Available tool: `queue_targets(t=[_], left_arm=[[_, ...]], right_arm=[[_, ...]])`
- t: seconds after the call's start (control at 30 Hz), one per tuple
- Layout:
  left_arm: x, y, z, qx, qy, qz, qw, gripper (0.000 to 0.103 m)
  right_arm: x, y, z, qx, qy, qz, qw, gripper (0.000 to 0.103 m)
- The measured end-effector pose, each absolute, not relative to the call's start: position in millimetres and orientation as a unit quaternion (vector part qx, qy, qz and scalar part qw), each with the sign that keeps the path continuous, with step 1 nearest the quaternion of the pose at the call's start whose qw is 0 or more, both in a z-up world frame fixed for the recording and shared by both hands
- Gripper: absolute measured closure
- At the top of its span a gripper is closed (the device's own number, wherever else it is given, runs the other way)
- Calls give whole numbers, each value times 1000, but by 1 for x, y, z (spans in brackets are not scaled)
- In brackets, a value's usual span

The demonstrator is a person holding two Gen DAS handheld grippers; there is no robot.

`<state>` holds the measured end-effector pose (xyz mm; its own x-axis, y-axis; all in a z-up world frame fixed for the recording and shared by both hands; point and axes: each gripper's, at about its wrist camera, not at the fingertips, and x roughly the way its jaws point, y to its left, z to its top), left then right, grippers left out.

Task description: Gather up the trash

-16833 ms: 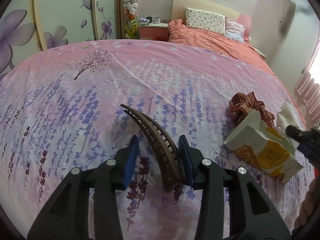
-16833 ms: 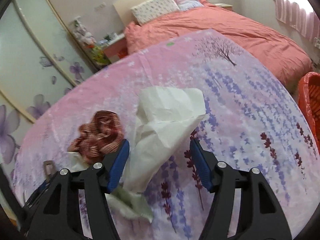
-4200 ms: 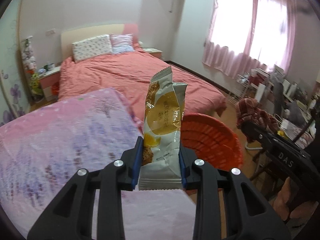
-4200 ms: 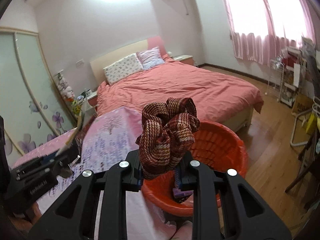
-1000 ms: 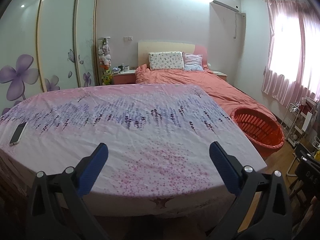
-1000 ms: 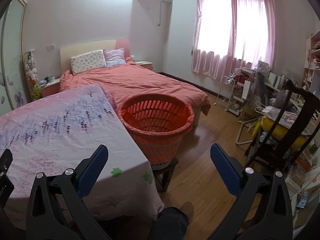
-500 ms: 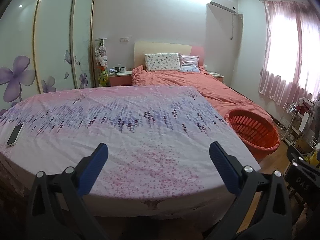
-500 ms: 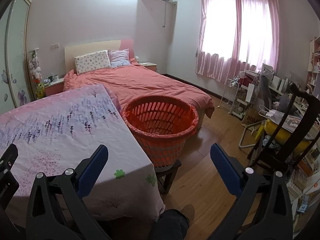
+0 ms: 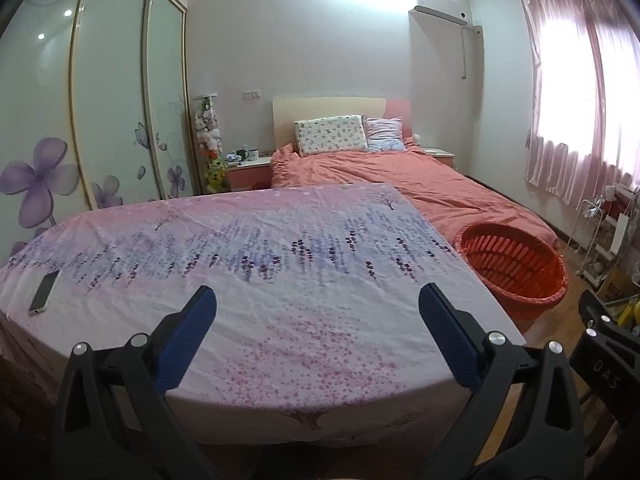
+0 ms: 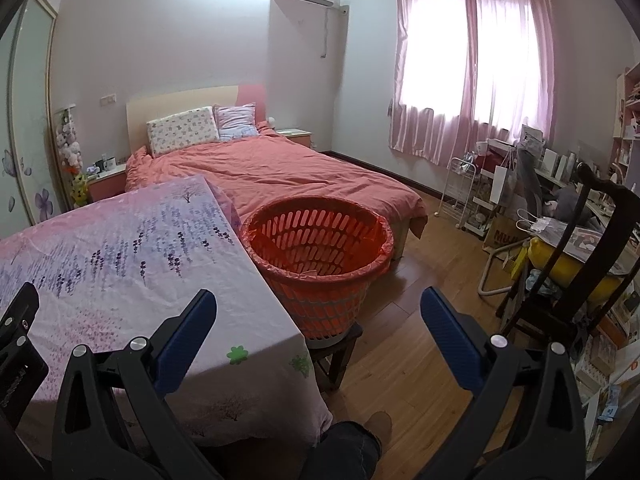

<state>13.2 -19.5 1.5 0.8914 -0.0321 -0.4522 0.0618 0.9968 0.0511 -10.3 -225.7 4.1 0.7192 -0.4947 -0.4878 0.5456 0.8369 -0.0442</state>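
Observation:
An orange slotted basket [image 10: 318,240] with a thin plastic liner stands on a low stool beside the table's right edge; it also shows in the left wrist view [image 9: 516,268]. Something pale lies at its bottom; I cannot tell what. My left gripper [image 9: 318,304] is open and empty, held back from the near edge of the table with the pink and lavender cloth [image 9: 256,264]. My right gripper [image 10: 318,304] is open and empty, facing the basket from a distance, above the table's corner and the floor.
A phone [image 9: 44,292] lies at the table's left edge. A bed with a coral cover [image 10: 280,172] stands behind the basket. A dark wooden chair [image 10: 592,256], a cluttered desk and shelves are on the right. Wooden floor [image 10: 420,344] lies between.
Both grippers have drawn back and risen slightly from the table and basket over the last second. Both stay open and empty.

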Motion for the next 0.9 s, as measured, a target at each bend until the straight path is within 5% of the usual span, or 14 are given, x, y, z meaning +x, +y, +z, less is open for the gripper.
queue_targets(t=[0.9], left_arm=[[17,-17,1,28,239,-15,971,4]], right_arm=[[-11,-229,6,59,243,-276,928,2]])
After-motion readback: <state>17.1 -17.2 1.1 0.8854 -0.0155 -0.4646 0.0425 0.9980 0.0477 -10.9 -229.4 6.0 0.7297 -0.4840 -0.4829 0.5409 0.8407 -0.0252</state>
